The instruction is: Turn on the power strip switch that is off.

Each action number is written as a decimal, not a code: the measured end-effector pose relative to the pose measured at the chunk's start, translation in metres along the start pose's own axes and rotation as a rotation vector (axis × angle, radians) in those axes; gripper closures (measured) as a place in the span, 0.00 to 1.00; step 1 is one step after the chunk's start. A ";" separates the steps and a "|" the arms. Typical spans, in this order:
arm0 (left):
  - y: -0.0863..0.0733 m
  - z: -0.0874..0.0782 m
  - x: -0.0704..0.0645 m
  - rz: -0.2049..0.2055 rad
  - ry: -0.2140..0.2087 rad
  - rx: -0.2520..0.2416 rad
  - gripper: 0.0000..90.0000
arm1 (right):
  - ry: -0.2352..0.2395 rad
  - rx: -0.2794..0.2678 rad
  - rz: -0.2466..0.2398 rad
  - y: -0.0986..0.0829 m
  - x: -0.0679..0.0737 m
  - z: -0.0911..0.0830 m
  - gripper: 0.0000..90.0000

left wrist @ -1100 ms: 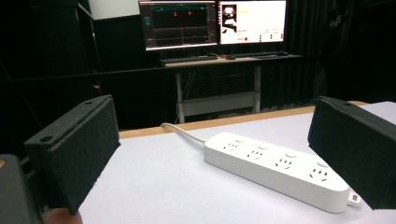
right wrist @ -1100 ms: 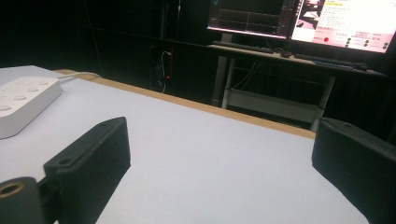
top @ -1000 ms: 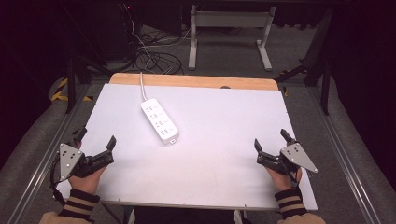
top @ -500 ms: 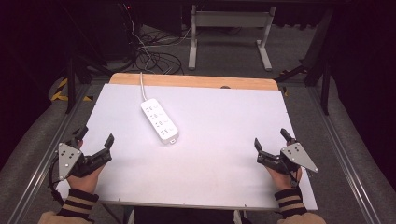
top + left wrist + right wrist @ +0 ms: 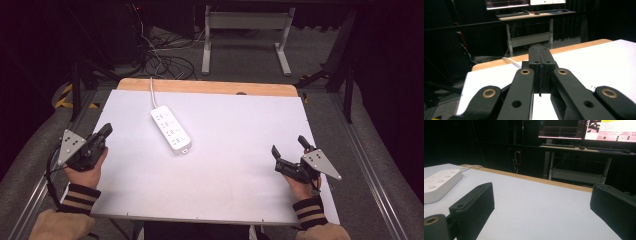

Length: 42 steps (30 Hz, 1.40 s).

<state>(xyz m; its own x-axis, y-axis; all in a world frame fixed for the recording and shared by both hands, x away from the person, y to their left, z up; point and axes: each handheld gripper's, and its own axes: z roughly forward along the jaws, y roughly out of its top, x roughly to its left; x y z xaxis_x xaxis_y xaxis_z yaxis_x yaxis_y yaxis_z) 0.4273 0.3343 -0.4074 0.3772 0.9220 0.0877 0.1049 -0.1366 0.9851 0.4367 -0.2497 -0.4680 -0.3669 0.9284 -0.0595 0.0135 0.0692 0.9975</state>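
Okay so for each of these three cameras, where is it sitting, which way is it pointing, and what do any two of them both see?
High view: above the person's side, looking forward and down on the white table; both hands show, with the left gripper and right gripper.
Left gripper view: rides the left gripper, looking along its shut jaws across the table toward a far desk.
Right gripper view: rides the right gripper, low over the table, looking between open jaws toward monitors.
Shared: the high and right gripper views both show the power strip.
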 end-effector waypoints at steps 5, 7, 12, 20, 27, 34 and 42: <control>0.024 0.026 0.000 0.027 -0.012 0.070 1.00 | -0.001 0.002 0.001 0.002 0.000 0.000 0.07; 0.040 0.048 0.001 0.037 -0.033 0.135 1.00 | 0.002 0.003 0.001 0.002 0.001 -0.001 0.07; 0.064 0.086 -0.006 0.090 -0.060 0.267 1.00 | 0.003 0.010 0.005 0.002 -0.001 -0.002 0.08; 0.075 0.151 -0.024 0.157 -0.120 0.470 1.00 | 0.013 0.004 0.031 0.003 -0.004 -0.003 0.08; 0.047 0.213 -0.034 0.181 -0.141 0.711 1.00 | 0.017 0.011 0.059 0.001 -0.008 -0.002 0.08; 0.023 0.233 -0.031 0.164 -0.128 0.770 1.00 | 0.027 0.017 0.065 0.001 -0.007 -0.001 0.08; 0.008 0.242 -0.036 0.151 -0.141 0.774 1.00 | 0.026 0.014 0.064 0.001 -0.006 -0.002 0.08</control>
<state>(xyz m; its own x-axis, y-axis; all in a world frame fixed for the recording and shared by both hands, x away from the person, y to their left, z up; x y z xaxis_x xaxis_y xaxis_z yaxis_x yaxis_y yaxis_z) 0.6370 0.2129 -0.4386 0.5457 0.8260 0.1411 0.6328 -0.5166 0.5768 0.4371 -0.2557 -0.4663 -0.3884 0.9215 0.0054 0.0504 0.0154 0.9986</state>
